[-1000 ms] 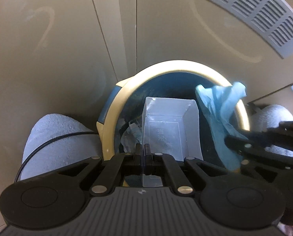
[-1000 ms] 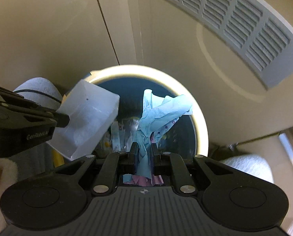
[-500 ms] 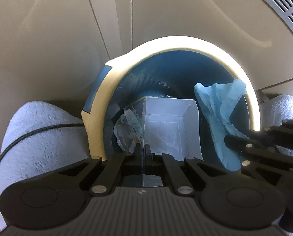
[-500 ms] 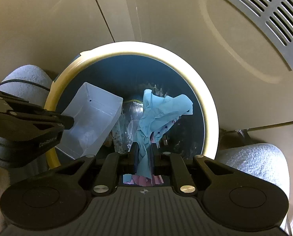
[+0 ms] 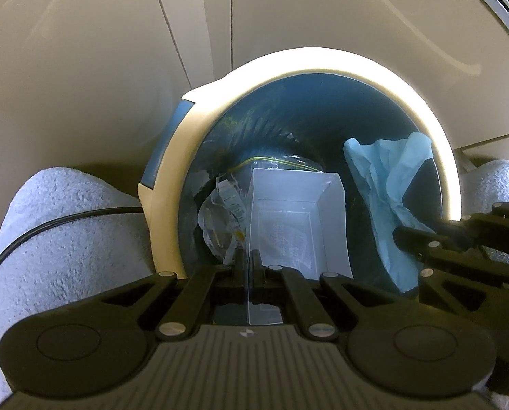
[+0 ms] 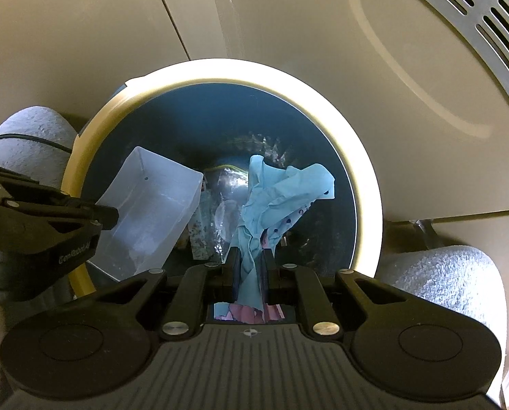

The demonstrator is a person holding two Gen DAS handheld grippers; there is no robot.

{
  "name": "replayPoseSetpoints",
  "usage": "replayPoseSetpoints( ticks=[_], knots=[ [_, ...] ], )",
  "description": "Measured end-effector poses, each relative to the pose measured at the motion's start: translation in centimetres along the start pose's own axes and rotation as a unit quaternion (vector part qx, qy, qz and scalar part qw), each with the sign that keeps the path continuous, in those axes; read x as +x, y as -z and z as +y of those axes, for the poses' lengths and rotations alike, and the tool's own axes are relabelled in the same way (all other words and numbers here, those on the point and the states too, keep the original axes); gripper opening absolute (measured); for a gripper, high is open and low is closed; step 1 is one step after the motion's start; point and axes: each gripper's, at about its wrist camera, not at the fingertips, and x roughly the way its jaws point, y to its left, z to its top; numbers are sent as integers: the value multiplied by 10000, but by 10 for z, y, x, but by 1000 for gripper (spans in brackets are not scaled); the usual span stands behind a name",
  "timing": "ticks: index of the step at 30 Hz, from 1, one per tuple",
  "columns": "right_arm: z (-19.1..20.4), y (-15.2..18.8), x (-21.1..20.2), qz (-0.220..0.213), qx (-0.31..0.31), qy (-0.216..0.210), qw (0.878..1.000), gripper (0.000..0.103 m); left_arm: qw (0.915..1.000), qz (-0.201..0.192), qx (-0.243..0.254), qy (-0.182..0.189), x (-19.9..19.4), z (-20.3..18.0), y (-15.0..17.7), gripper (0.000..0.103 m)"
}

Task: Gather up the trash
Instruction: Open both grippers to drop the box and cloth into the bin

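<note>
Tissue (image 6: 275,198) hangs between opening right hand-held gripper (image 6: 249,266); left hand-held gripper (image 5: 249,266) clamps tray (image 5: 295,218).

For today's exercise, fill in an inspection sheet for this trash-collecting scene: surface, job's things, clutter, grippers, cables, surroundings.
Surface: beige floor.
Job's things: clear plastic tray and blue paper, both over the open bin.
Clutter: crumpled wrappers already in the bin.
Grippers: left gripper shut on the tray's edge; right gripper jaws opening, paper between them.
Cables: black cable across a knee.
Surroundings: grey vent grille, person's knees.
</note>
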Motion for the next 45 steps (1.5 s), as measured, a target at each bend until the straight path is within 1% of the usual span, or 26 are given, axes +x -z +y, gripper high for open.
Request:
replayPoseSetpoints(
  ticks=[1, 2, 3, 4, 5, 6, 8, 9, 10, 13, 17, 19, 20, 24, 28, 32, 34, 35, 37, 41, 45],
  knots=[
    [-1, 0, 0, -11, 62, 42, 10000, 19, 10000, 3, -11, 1, 1, 0, 0, 0],
    [-4, 0, 1, -6, 146, 82, 9999, 30, 10000, 4, -33, -13, 2, 1, -1, 2],
    [-6, -1, 2, 20, 238, 107, 9997, 45, 10000, 38, -60, -5, 1, 3, -1, 15],
    [-9, 0, 3, 47, 319, 115, 9994, 51, 9999, 65, -93, 11, 0, 5, -1, 44],
    [-10, 0, 3, 65, 367, 111, 9992, 59, 9999, 91, -137, -1, 1, 6, -2, 77],
    [-12, 1, 3, 77, 409, 111, 9991, 60, 9998, 93, -190, -1, 0, 7, -3, 79],
    [-15, 3, 0, 64, 479, 145, 9987, 61, 9996, 79, -225, -149, -1, 9, -5, 91],
    [-16, 3, -1, 58, 495, 165, 9986, 64, 9995, 78, -230, -225, -1, 10, -6, 94],
    [-16, 4, -3, 45, 508, 185, 9985, 65, 9993, 76, -247, -252, -2, 10, -7, 96],
    [-16, 7, -15, -70, 490, 115, 9987, 73, 9994, 77, -294, -181, -9, 13, -7, 96],
    [-16, 8, -40, -287, 438, 10, 9986, 80, 9990, -124, -244, -339, -31, 15, -1, 96],
    [-15, 12, -55, -398, 409, -57, 9984, 81, 9984, -299, -206, -427, -48, 15, 8, 97],
    [-16, 13, -64, -463, 398, -99, 9981, 81, 9980, -388, -177, -471, -56, 15, 11, 102],
    [-8, 23, -96, -844, 296, -223, 9957, 83, 9940, -858, -68, -674, -87, 13, 26, 103],
    [1, 36, -129, -1298, 109, -250, 9912, 85, 9908, -1182, -105, -658, -117, 13, 35, 103],
    [8, 52, -156, -1670, -88, -213, 9857, 86, 9850, -1565, -138, -715, -142, 16, 47, 103],
    [11, 59, -163, -1786, -171, -208, 9836, 91, 9817, -1724, -169, -791, -152, 16, 54, 103],
    [12, 62, -167, -1846, -199, -198, 9824, 94, 9808, -1772, -177, -797, -154, 17, 56, 103],
    [13, 68, -172, -1924, -267, -179, 9808, 94, 9795, -1845, -208, -785, -162, 18, 62, 103],
    [18, 76, -176, -2013, -349, -178, 9787, 94, 9789, -1891, -225, -746, -165, 18, 67, 103],
    [21, 82, -183, -2191, -447, -112, 9746, 95, 9773, -1971, -195, -751, -173, 19, 72, 103]
  ],
)
